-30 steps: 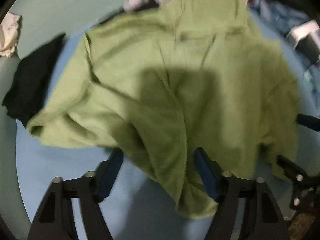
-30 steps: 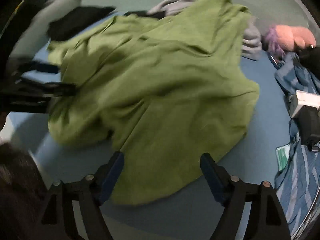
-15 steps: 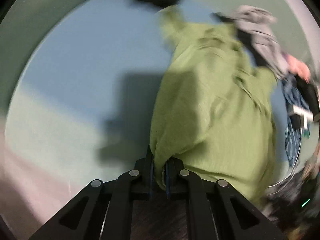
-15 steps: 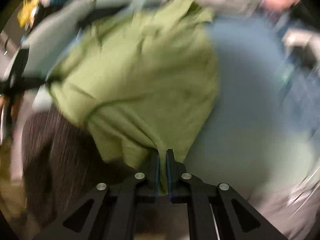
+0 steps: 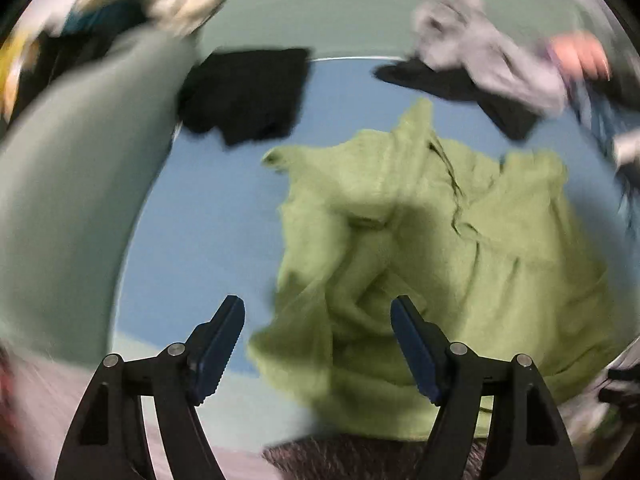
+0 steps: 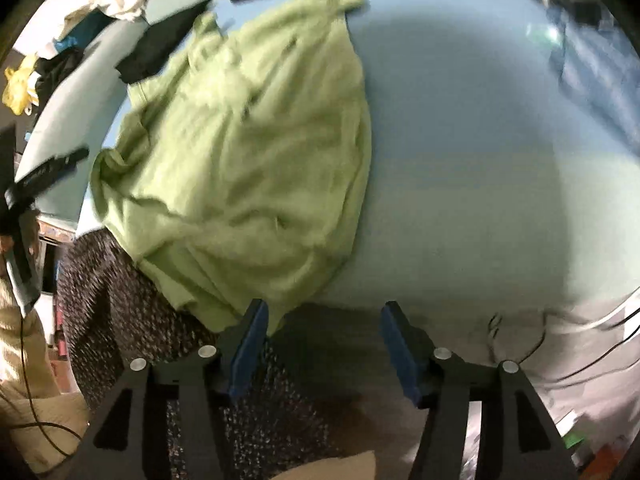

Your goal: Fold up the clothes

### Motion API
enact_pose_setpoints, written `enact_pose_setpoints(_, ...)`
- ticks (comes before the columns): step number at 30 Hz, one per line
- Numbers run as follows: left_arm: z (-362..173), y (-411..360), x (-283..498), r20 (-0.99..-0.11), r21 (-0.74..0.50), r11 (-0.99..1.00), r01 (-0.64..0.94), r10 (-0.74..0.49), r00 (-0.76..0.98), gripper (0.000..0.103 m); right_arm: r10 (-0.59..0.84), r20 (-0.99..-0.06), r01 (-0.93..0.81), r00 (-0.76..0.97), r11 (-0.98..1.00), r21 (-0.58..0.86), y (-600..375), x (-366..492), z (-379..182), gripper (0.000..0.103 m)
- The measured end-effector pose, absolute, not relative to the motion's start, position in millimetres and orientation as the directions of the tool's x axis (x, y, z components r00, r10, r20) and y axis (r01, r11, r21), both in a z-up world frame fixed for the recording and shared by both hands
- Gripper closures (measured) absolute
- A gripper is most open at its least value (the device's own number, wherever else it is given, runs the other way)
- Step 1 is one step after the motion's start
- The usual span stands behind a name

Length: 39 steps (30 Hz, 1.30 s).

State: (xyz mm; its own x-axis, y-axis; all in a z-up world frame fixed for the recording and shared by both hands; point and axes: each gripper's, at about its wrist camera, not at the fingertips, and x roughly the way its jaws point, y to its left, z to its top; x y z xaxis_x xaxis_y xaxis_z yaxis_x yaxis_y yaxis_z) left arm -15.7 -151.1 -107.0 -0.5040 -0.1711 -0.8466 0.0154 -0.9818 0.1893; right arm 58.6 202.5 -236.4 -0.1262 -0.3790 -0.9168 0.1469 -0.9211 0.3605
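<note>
- The green garment (image 5: 400,248) is lying crumpled on the blue surface (image 5: 208,232); in the left wrist view it is filling the centre and the 3 to 5 o'clock part of the picture, and in the right wrist view it is running from 11 o'clock down toward 7 o'clock.
- The left gripper (image 5: 318,344) is standing spread, its jaws having just been opening; cloth is showing in the gap, but neither pad is pressing on it.
- The right gripper (image 6: 324,344) is standing spread too, also just opened, with nothing between the jaws; the near hem is lying just beside its left pad.
- The fabric is looking soft, thick and limp, probably light; it is likely sagging and bunching when lifted, so a pinch on a hem corner or a sleeve end is seeming best.
- The near hem is hanging over the surface's front edge at 6 o'clock, against speckled dark cloth (image 6: 120,320), likely the person's.
- Open room is lying at 3 o'clock in the right wrist view; a black garment (image 5: 248,96) at 11 o'clock and a grey garment (image 5: 492,64) at 1 o'clock are crowding the far side.
</note>
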Motion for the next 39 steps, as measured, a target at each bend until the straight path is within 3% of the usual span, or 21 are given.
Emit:
enact_pose_setpoints(2,-126.2,-146.6,-19.1,-0.876,0.212,-0.973,-0.087,-0.150,-0.459,0.027,-0.395,-0.914,0.109,-0.091,-0.916,0.385,196.4,57.3,-254.8,0.040)
enact_pose_setpoints(4,-154.9,-136.5,-31.1,-0.887,0.301,-0.942,-0.150,-0.219,-0.405,0.027,-0.416,-0.907,0.066,-0.062,-0.909,0.412,192.2,54.2,-271.4,0.040)
enact_pose_setpoints(7,-175.5,-153.1,-41.4,-0.884,0.337,-0.936,-0.102,-0.277,-0.378,0.037,-0.470,-0.882,0.054,-0.038,-0.882,0.468,187.0,50.3,-272.6,0.046)
enact_pose_setpoints(8,-167.0,-167.9,-40.6,-0.902,0.253,-0.966,-0.053,-0.216,-0.375,0.067,-0.478,-0.877,0.073,-0.046,-0.878,0.474,185.8,49.2,-266.5,0.047)
enact_pose_setpoints(9,-155.0,-189.0,-38.7,-0.910,0.175,-0.984,0.024,-0.171,-0.378,0.090,-0.485,-0.872,0.103,-0.067,-0.873,0.477,185.2,48.0,-255.9,0.047)
enact_pose_setpoints(11,-133.8,-231.3,-31.6,-0.907,0.062,-0.986,0.156,-0.121,-0.404,0.096,-0.498,-0.860,0.163,-0.110,-0.863,0.479,185.1,45.4,-233.5,0.047)
enact_pose_setpoints(16,-108.5,-370.0,25.5,-0.871,0.073,-0.809,0.583,-0.336,-0.357,0.101,-0.451,-0.847,0.263,-0.280,-0.885,0.384,183.8,17.5,-179.4,0.039)
enact_pose_setpoints(18,-112.6,-400.4,54.4,-0.866,0.145,-0.733,0.664,-0.419,-0.272,0.101,-0.402,-0.853,0.286,-0.333,-0.905,0.315,176.9,2.8,-167.6,0.039)
enact_pose_setpoints(23,-112.3,-406.8,90.0,-0.840,0.298,-0.713,0.634,-0.512,-0.181,0.101,-0.338,-0.862,0.385,-0.379,-0.904,0.185,139.4,-36.9,-161.1,0.035)
enact_pose_setpoints(24,-111.4,-400.3,83.0,-0.846,0.269,-0.742,0.614,-0.487,-0.217,0.101,-0.330,-0.861,0.416,-0.386,-0.896,0.157,123.2,-46.1,-162.9,0.033)
enact_pose_setpoints(26,-105.6,-379.8,63.2,-0.870,0.133,-0.849,0.512,-0.347,-0.350,0.097,-0.328,-0.861,0.472,-0.388,-0.874,0.121,91.8,-64.7,-170.0,0.032)
enact_pose_setpoints(28,-97.6,-351.7,38.6,-0.862,0.037,-0.931,0.364,-0.214,-0.459,0.064,-0.320,-0.867,0.510,-0.382,-0.856,0.091,63.2,-83.0,-180.6,0.031)
enact_pose_setpoints(29,-97.0,-337.7,26.5,-0.848,0.055,-0.951,0.305,-0.206,-0.489,0.027,-0.304,-0.871,0.520,-0.386,-0.852,0.067,49.2,-92.2,-187.0,0.034)
enact_pose_setpoints(30,-96.3,-323.6,14.4,-0.833,0.075,-0.967,0.245,-0.196,-0.517,0.019,-0.268,-0.877,0.517,-0.399,-0.855,0.026,36.1,-100.9,-194.6,0.037)
enact_pose_setpoints(32,-95.5,-296.7,-9.3,-0.807,0.122,-0.984,0.128,-0.173,-0.565,0.019,-0.204,-0.895,0.512,-0.397,-0.859,-0.031,21.1,-112.7,-207.6,0.079)
enact_pose_setpoints(33,-98.3,-288.3,-19.7,-0.812,0.155,-0.984,0.088,-0.177,-0.556,0.020,-0.192,-0.902,0.509,-0.388,-0.860,-0.036,18.5,-117.8,-211.3,0.084)
enact_pose_setpoints(34,-105.4,-282.1,-29.9,-0.822,0.168,-0.983,0.067,-0.178,-0.540,0.025,-0.187,-0.904,0.502,-0.385,-0.864,-0.035,18.6,-122.8,-211.7,0.099)
enact_pose_setpoints(36,-122.7,-287.6,-48.8,-0.853,0.167,-0.980,0.106,-0.198,-0.483,0.099,-0.203,-0.891,0.467,-0.407,-0.884,-0.012,30.6,-132.1,-199.0,0.099)
enact_pose_setpoints(39,-116.8,-327.7,-51.3,-0.858,0.027,-0.959,0.282,-0.167,-0.486,0.100,-0.198,-0.849,0.376,-0.489,-0.926,-0.001,65.8,-150.9,-167.0,0.100)
